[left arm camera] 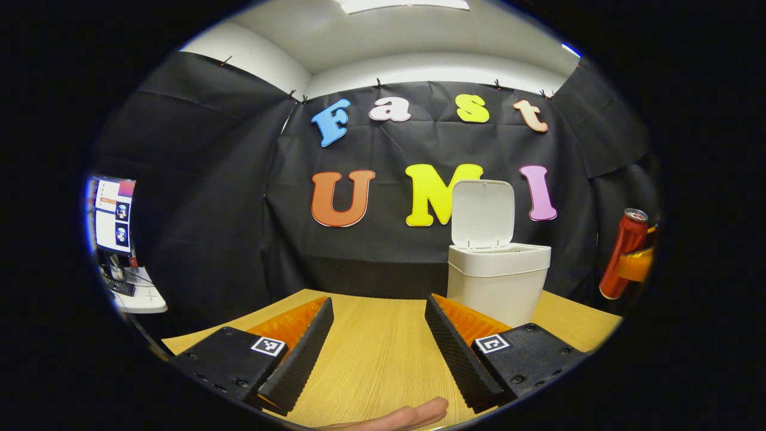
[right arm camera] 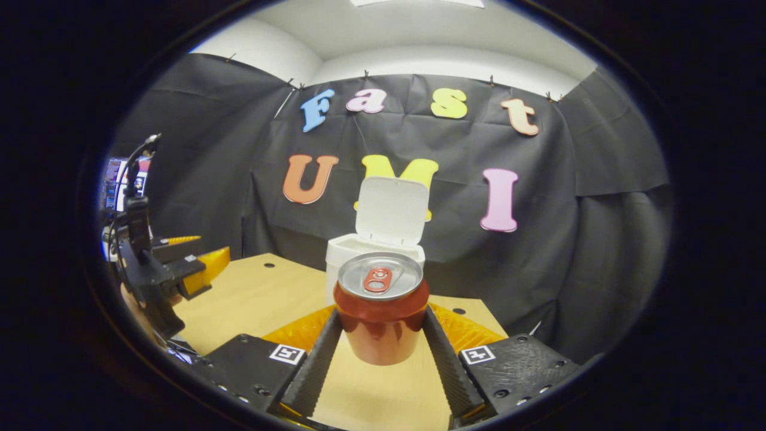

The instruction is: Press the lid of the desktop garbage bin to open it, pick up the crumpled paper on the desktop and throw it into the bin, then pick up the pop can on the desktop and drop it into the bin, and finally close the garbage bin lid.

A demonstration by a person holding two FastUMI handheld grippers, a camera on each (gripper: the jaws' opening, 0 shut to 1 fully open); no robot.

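The right claw (right arm camera: 381, 335) is gripping the pop can (right arm camera: 381, 311) upright between both fingers, lifted above the counter (right arm camera: 263, 293) in front of the garbage bin (right arm camera: 344, 254), whose lid (right arm camera: 392, 209) is standing open. The left claw (left arm camera: 377, 335) is hovering wide open and holding nothing, left of the bin.

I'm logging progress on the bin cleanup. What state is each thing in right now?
Bin: upright on the table, open.
Lid: flipped up, standing behind the opening.
Can: upright, lifted off the table, held between the right gripper's fingers; tab unopened.
Right gripper: shut on the can.
Left gripper: open, holding nothing, above the table.
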